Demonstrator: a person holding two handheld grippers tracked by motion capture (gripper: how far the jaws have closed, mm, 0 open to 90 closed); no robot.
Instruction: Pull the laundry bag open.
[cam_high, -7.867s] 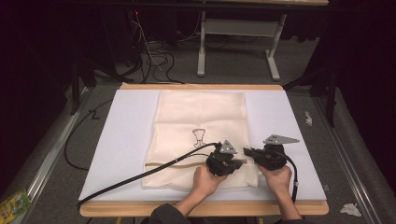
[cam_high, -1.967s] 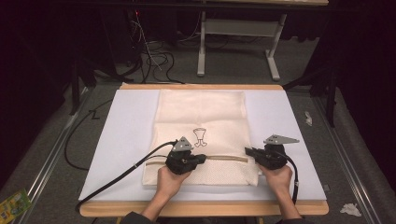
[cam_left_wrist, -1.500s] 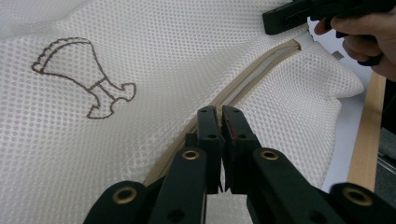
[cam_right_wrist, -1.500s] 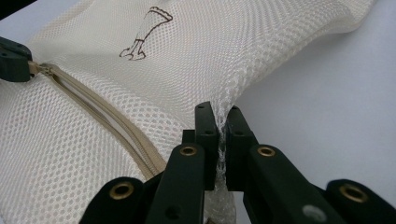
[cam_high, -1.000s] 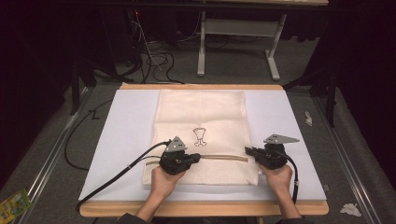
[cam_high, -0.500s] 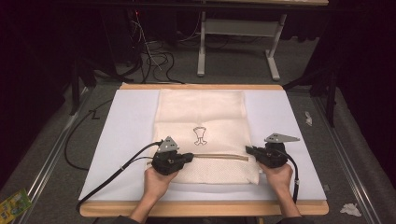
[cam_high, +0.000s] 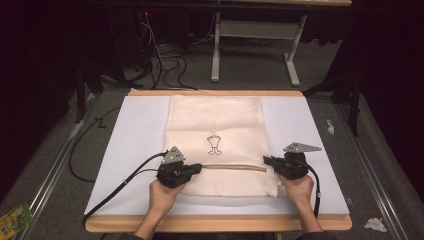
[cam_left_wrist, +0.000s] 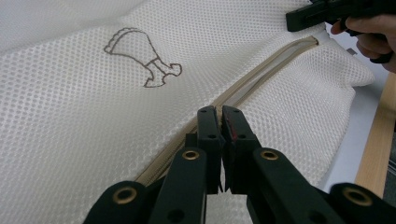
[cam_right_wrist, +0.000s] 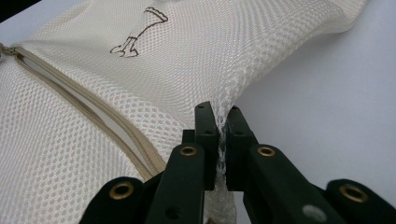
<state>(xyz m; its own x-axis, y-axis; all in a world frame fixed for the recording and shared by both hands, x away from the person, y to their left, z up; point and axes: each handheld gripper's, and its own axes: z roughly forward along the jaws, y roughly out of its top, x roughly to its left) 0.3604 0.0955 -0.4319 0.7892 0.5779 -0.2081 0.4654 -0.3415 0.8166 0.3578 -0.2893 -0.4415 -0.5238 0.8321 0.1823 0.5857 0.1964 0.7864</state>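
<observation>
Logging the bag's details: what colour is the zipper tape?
Tan-beige zipper tape on the cream mesh bag; clearest in the left gripper view.

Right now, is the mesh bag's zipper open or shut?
Open along most of its length: the zipper tapes on the mesh bag stand apart with a gap between them. The left gripper sits shut on the zipper line.

Lab — dark curtains (cam_high: 45, 60), floor cables (cam_high: 165, 62)
</observation>
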